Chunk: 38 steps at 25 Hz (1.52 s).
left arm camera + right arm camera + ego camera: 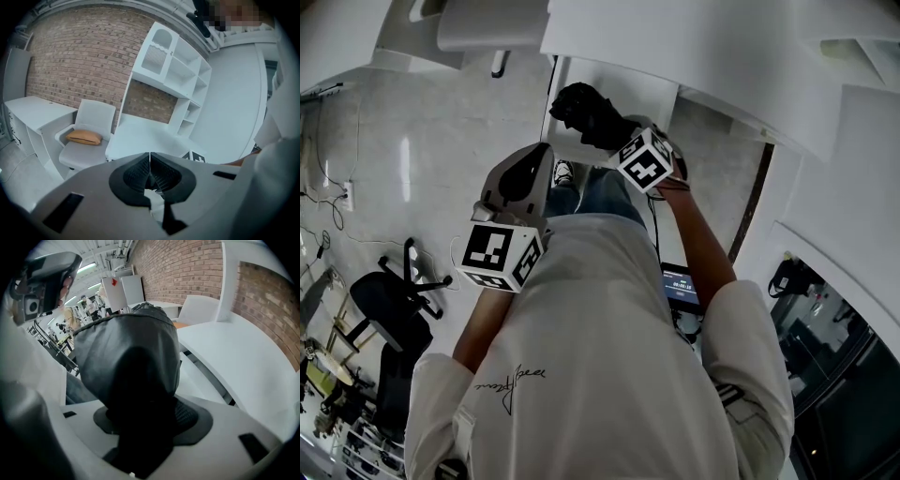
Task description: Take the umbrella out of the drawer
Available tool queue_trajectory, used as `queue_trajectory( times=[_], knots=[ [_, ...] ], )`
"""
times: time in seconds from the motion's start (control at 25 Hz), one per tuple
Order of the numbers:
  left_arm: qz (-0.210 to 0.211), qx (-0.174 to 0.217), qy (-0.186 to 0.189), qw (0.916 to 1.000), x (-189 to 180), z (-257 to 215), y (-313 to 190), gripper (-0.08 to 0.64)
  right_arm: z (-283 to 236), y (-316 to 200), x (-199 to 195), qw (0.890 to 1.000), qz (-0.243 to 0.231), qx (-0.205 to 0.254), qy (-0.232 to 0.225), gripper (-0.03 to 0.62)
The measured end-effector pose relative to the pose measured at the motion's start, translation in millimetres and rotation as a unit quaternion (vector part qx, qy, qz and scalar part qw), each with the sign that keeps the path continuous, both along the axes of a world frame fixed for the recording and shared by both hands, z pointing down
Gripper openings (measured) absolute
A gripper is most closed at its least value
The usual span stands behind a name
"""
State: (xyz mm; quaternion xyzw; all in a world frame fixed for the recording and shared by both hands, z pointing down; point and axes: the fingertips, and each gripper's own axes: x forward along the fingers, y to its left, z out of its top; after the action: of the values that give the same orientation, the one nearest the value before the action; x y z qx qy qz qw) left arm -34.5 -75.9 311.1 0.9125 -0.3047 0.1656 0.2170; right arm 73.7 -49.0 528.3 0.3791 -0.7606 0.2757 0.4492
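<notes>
Writing: a cursive script line on the person's white shirt (511, 382), too loose to read; a small lit screen (680, 284) at the waist, text too small to read. Black-and-white square markers on both gripper cubes.

Left gripper (150, 160): jaws pressed together, tip to tip, nothing between them. Grey moulded plastic body, black ribbed pads (136, 171). Held in the air at the person's left side, pointing across the room.

Right gripper (614, 141): jaws clamped on the umbrella (131, 352), which fills the gap between them. Umbrella folded, compact, black, in a smooth, slightly glossy fabric sleeve with soft creases and a rounded end. It is up in the air in front of the person, above the white desk (234, 357), touching nothing but the jaws.

Surroundings: red-brown brick wall (79, 51); white open shelf unit (173, 70); white chair (89, 126) with a flat tan cushion (84, 137) on its seat.
</notes>
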Motion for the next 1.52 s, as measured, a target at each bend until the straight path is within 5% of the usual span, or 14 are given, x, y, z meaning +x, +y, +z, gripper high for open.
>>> queue_trajectory(
  times=[1.52],
  knots=[
    [0.040, 0.050, 0.047, 0.9969, -32, -29, -30, 0.018, -131, 9, -27, 0.990, 0.087, 0.105, -0.029, 0.247]
  ],
)
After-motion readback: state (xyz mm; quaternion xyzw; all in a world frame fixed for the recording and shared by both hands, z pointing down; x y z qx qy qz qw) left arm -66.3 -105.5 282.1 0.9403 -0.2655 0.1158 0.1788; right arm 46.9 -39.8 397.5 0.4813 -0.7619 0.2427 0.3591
